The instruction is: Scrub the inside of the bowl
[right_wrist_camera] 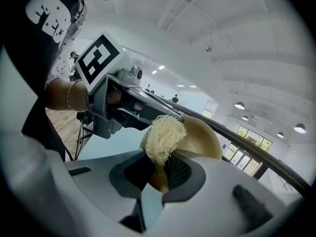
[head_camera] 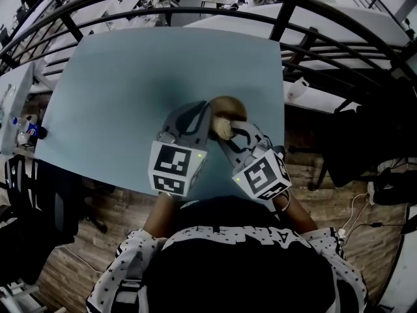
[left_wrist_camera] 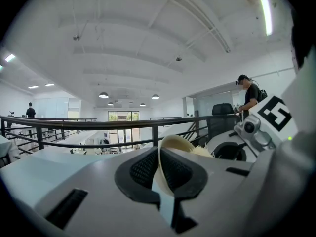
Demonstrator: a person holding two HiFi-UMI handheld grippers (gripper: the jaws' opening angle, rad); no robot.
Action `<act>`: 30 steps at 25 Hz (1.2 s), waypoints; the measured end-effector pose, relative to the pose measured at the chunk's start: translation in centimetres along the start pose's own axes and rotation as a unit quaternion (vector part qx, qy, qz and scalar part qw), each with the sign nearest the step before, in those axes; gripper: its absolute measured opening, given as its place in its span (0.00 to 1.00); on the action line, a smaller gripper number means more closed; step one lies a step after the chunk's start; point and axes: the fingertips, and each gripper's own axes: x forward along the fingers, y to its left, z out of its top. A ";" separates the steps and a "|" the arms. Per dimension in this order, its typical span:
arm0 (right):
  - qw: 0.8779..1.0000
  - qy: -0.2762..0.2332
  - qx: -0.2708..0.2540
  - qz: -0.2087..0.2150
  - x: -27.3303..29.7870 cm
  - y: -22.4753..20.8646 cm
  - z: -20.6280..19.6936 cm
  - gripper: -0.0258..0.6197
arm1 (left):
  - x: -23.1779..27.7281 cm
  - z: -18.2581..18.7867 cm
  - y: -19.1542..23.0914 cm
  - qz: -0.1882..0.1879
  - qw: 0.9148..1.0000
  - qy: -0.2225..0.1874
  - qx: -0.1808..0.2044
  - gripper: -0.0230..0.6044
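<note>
Pale blue table [head_camera: 130, 77], black railing [head_camera: 285, 19] beyond it, wooden floor [head_camera: 65, 266], black chair [head_camera: 355, 145] at right

L gripper [left_wrist_camera: 159, 166] pinches the bowl [left_wrist_camera: 174, 141] by its rim, one jaw inside & one outside. R gripper [right_wrist_camera: 159, 171] is closed on a pale stringy scrubber [right_wrist_camera: 165, 135], held right at the bowl. Both grippers sit close together in front of the person's body, tips leaning in toward each other. L forearm [head_camera: 155, 219] & R forearm [head_camera: 296, 208] are bare, elbows tucked in. L wrist [right_wrist_camera: 69, 95] has a thin bangle.
</note>
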 end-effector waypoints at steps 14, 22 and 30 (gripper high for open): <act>1.000 0.010 0.002 -0.023 -1.3 -1.6 -0.7 0.13 | -0.1 0.5 0.1 0.009 1.000 -0.002 0.014 0.08; 0.999 0.013 -0.003 -0.033 -1.6 -2.1 -0.7 0.13 | -0.3 0.8 0.2 0.010 1.000 -0.004 0.017 0.08; 0.999 -0.013 -0.021 -0.045 -2.4 -2.3 1.3 0.13 | -0.3 1.4 0.0 0.005 1.000 -0.015 0.006 0.07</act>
